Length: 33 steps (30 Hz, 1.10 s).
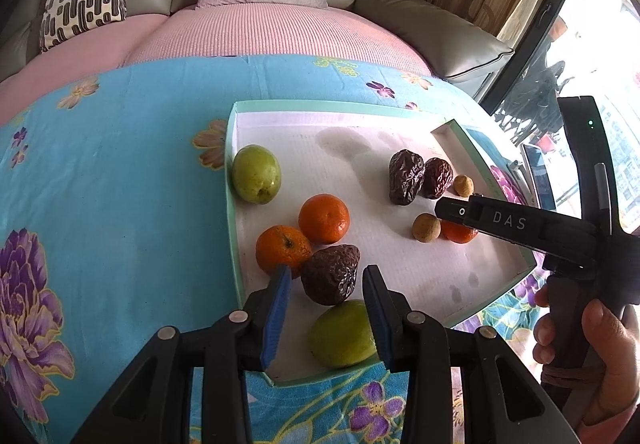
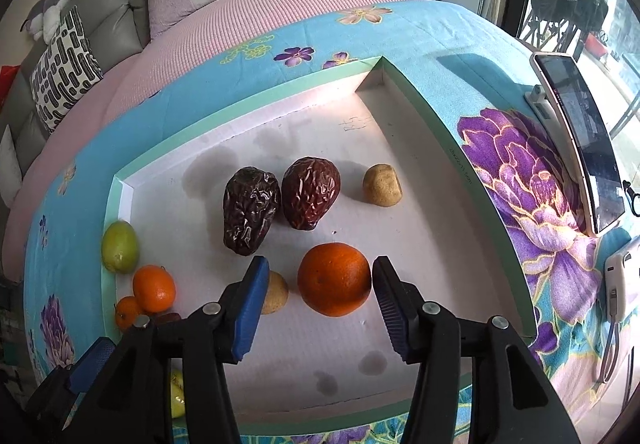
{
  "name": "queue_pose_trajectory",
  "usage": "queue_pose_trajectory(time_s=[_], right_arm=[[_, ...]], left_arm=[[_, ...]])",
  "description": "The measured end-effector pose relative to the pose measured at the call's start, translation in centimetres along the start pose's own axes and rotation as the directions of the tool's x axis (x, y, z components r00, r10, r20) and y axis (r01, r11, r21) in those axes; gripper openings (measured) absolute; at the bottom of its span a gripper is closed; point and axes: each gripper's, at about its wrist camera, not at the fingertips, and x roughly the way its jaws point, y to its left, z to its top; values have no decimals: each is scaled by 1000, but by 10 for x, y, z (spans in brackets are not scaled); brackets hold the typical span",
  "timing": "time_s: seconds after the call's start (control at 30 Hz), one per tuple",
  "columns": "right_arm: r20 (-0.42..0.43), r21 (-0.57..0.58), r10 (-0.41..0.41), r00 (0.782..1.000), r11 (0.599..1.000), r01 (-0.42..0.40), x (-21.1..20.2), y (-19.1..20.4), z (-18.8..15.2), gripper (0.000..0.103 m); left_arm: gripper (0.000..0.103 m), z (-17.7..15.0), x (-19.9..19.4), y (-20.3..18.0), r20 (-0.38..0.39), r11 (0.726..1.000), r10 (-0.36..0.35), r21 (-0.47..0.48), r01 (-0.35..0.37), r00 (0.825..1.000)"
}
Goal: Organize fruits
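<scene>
Left wrist view: my left gripper [image 1: 326, 278] is spread wide w/ a wrinkled brown date [image 1: 331, 274] between the pads, low center; green fruit [image 1: 343, 333] just below.

Right wrist view: my right gripper [image 2: 320, 272] is apart around an orange [image 2: 334, 278], center-bottom of the tray [image 2: 248, 100].

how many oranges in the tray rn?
3. Two round orange citrus fruits touch near the tray's left edge; the third sits between the right claw's open fingers. None seem hidden.
</scene>
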Motion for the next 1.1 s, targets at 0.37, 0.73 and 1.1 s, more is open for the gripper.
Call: queue_pose_trajectory(time_s=[0.37,0.73,1.1], right_arm=[[40,-95,97,994,991,-93,-26,41,-25,57],[86,-225,70,994,973,-49,-41,80,-90,78],[181,-279,83,980,960,-30,-56,90,-101,86]], left_arm=[[102,5,-38,57,65,956,274,-123,-265,960],[103,-45,-62,109,26,896,420,-173,-410,907],[103,-51,-72,118,35,887,431,-203,-416,902]])
